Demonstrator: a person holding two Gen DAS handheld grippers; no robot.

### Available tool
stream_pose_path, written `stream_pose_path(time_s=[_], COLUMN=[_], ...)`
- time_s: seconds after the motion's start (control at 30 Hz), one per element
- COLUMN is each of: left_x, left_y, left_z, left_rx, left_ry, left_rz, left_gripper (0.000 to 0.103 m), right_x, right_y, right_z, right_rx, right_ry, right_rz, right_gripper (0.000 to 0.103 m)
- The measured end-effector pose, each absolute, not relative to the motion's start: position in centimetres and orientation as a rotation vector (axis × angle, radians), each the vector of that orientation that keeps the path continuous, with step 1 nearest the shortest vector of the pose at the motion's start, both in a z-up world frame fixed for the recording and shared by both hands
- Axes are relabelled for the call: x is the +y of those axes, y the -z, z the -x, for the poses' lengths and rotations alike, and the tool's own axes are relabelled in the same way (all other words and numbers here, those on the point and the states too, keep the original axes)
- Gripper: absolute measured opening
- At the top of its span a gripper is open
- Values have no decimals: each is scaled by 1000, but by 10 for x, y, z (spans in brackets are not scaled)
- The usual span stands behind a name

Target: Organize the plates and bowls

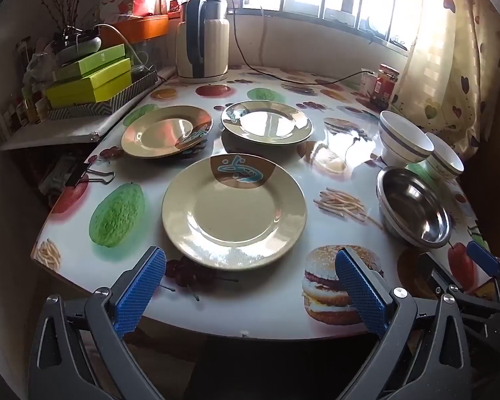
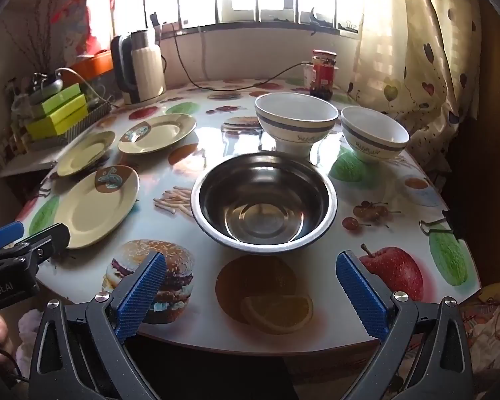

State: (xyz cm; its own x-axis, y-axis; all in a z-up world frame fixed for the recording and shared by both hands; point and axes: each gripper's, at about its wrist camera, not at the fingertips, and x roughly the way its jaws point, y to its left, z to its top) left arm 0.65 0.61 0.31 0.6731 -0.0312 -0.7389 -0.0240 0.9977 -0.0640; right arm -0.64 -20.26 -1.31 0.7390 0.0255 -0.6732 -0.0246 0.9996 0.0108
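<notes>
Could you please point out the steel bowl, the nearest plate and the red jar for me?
steel bowl (image 2: 265,213): right wrist view, inner bottom.
nearest plate (image 1: 233,215): left wrist view, centre well.
red jar (image 2: 323,75): right wrist view, labelled side.

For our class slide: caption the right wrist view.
Open right gripper faces a steel bowl, two white bowls behind, three plates at left.

Left gripper (image 1: 250,286) and right gripper (image 2: 250,286) poised side by side over the tabletop's (image 2: 316,326) near edge, tilted downward, blue-padded jaws spread wide, nothing between them.
</notes>
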Motion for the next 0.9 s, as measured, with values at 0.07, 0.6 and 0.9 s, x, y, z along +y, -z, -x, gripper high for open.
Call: stream_pose_path(time_s=[0.07,0.6,0.9], left_x=[5,7,9], left_y=[-5,-13,-16], left_z=[-7,9,13], left_rx=[832,788,775], left_ry=[9,-18,-25], left_rz=[55,40,41], left_gripper=[102,102,102], right_x=[-201,-199,-199], right_y=[10,1,-1], right_z=[6,20,24], right_rx=[726,705,710], right_ry=[-36,-73,-69], right_rz=[11,-21,-42], right_gripper=[103,103,103])
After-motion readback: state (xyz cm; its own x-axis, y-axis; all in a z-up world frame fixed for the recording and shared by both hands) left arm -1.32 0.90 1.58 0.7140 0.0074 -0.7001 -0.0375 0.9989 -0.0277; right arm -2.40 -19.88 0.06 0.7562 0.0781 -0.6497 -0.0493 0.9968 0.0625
